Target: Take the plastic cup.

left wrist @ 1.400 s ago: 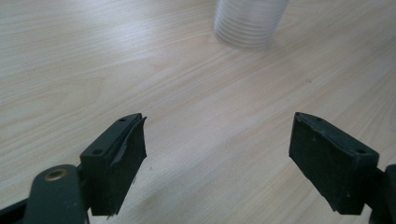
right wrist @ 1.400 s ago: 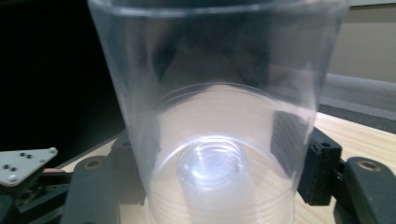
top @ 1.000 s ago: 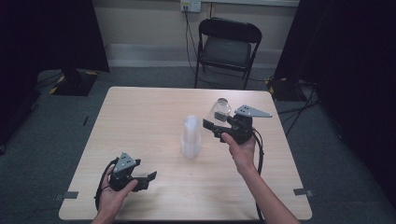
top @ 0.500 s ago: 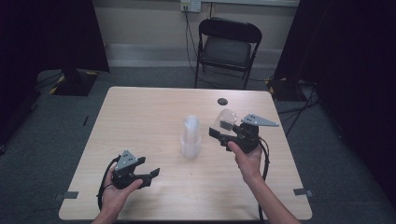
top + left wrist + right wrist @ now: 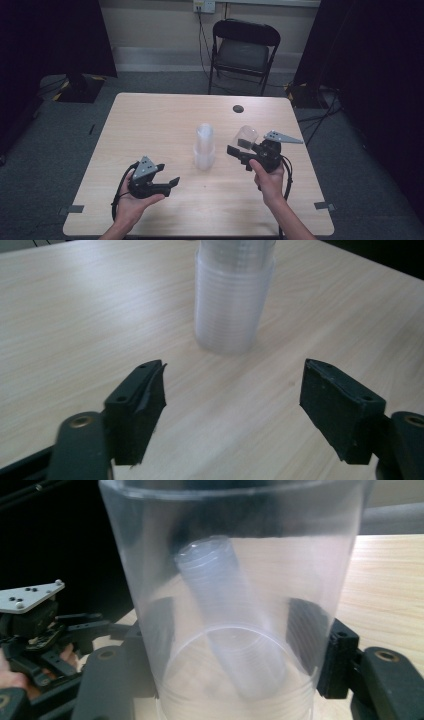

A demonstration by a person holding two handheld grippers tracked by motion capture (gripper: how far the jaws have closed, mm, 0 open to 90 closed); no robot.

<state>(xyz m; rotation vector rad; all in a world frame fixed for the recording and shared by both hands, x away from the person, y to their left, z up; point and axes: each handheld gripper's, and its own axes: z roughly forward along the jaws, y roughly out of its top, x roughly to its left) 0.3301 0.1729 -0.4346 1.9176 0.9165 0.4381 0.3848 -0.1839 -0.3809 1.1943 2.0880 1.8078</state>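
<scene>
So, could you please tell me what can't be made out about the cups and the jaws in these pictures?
- Cup stack: top cut off by the left gripper view's upper edge; cup count blurred in the high view.
- Clear cup: rim and base cut off by the right gripper view's edges.
- Right gripper: jaw pads veiled behind the cup wall.
- Dark spot: too small to identify.

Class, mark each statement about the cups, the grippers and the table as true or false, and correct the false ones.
1. The right hand-held gripper holds a clear plastic cup. True.
2. The left hand-held gripper is shut on the stack of cups. False: its jaws are open and the stack stands ahead of them, untouched.
3. The stack of cups lies on its side. False: it stands upright on the table.
4. A folding chair stands beyond the table. True.
</scene>
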